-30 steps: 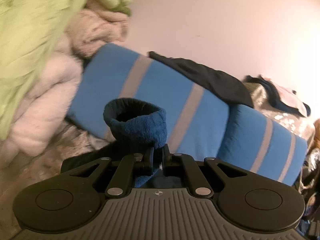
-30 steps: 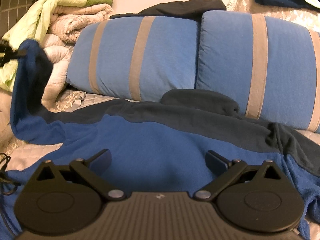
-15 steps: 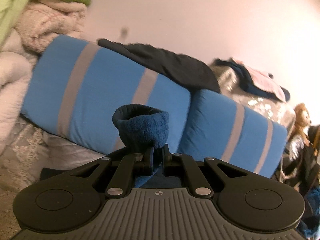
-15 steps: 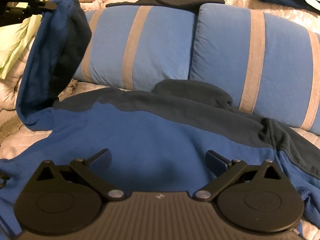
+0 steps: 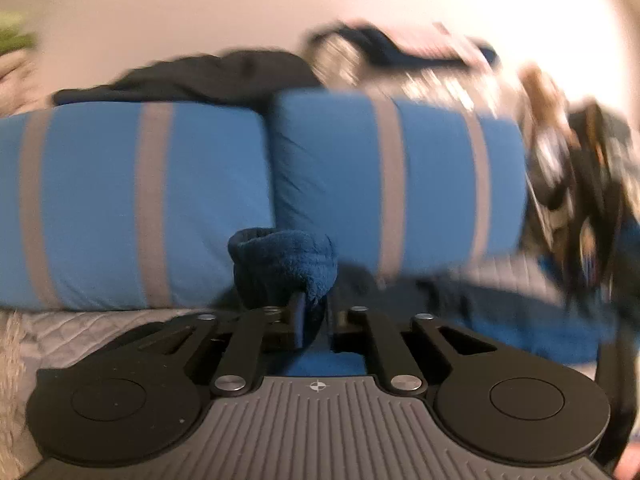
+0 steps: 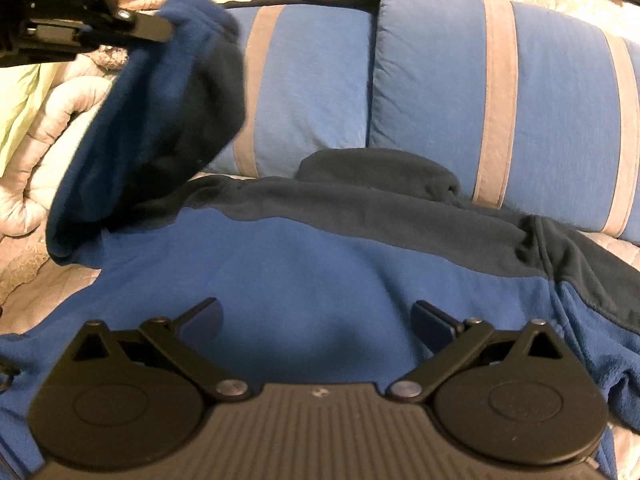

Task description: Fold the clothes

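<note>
The blue fleece (image 6: pixel 320 280) lies spread on the bed before the striped pillows (image 6: pixel 460 88). The left gripper (image 5: pixel 314 316), clamped on the sleeve cuff (image 5: pixel 284 260), should carry it flat across the chest; the right gripper (image 6: pixel 316 320) hangs spread, empty.

Two striped pillows (image 6: pixel 312 80) (image 6: pixel 500 100), one blue fleece jacket (image 6: pixel 320 280), two tongs (image 5: pixel 314 320) (image 6: pixel 316 320).

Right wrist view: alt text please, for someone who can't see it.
A blue fleece jacket lies spread on a bed below the open right gripper, while the left gripper lifts its sleeve at upper left. Two blue striped pillows stand behind.
</note>
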### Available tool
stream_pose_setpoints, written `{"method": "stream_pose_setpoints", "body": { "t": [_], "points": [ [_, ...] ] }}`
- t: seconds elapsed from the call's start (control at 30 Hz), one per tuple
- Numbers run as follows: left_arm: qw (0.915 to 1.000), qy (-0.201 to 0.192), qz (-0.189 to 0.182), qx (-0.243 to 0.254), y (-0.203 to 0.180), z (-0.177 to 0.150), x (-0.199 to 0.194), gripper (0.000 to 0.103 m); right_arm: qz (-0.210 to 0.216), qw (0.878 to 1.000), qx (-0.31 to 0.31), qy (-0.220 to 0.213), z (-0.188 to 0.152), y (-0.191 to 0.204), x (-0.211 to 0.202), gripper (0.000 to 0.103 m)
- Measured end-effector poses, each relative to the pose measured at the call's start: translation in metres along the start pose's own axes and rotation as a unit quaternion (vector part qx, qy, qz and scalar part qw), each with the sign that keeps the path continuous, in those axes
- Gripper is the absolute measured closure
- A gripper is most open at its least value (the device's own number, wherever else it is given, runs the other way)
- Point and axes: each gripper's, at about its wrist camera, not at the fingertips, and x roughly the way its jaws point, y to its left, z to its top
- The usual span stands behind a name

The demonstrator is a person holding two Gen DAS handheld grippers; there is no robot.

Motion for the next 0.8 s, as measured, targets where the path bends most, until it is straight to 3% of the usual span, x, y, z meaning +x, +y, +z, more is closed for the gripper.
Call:
{"method": "stream_pose_setpoints", "body": {
  "t": [0.03, 0.07, 0.1, 0.13, 0.27, 0.47, 0.63, 0.8],
  "points": [
    [0.9999, 0.01, -0.004, 0.012, -0.006, -0.003, 0.006, 0.058, -0.001, 1.0, 0.002, 0.001, 0.0, -0.001, 0.0, 0.0],
    [0.9996, 0.018, -0.008, 0.02, -0.012, -0.007, 0.01, 0.049, -0.002, 1.0, 0.003, 0.003, 0.0, -0.002, 0.001, 0.0],
    [0.9995, 0.018, -0.012, 0.021, -0.015, -0.011, 0.011, 0.033, -0.003, 1.0, 0.005, 0.004, 0.0, -0.003, 0.001, 0.0],
    [0.9995, 0.015, -0.014, 0.023, -0.018, -0.014, 0.01, 0.027, -0.004, 1.0, 0.007, 0.006, 0.0, -0.004, 0.001, 0.0],
    [0.9996, 0.017, -0.017, 0.016, -0.015, -0.019, -0.002, 0.027, -0.009, 1.0, 0.011, 0.009, -0.001, -0.008, 0.002, 0.0],
    [0.9995, 0.016, 0.018, -0.022, 0.02, -0.027, -0.039, 0.027, -0.017, 1.0, -0.006, 0.006, -0.003, -0.008, 0.001, 0.0],
    [0.9976, 0.021, 0.061, -0.025, 0.056, -0.04, -0.066, 0.026, -0.012, 0.997, -0.073, -0.019, -0.002, 0.007, -0.005, 0.001],
    [0.993, 0.027, 0.094, -0.067, 0.089, -0.052, -0.085, 0.026, -0.028, 0.984, -0.171, -0.041, -0.006, 0.029, -0.009, 0.003]
  ]
}}
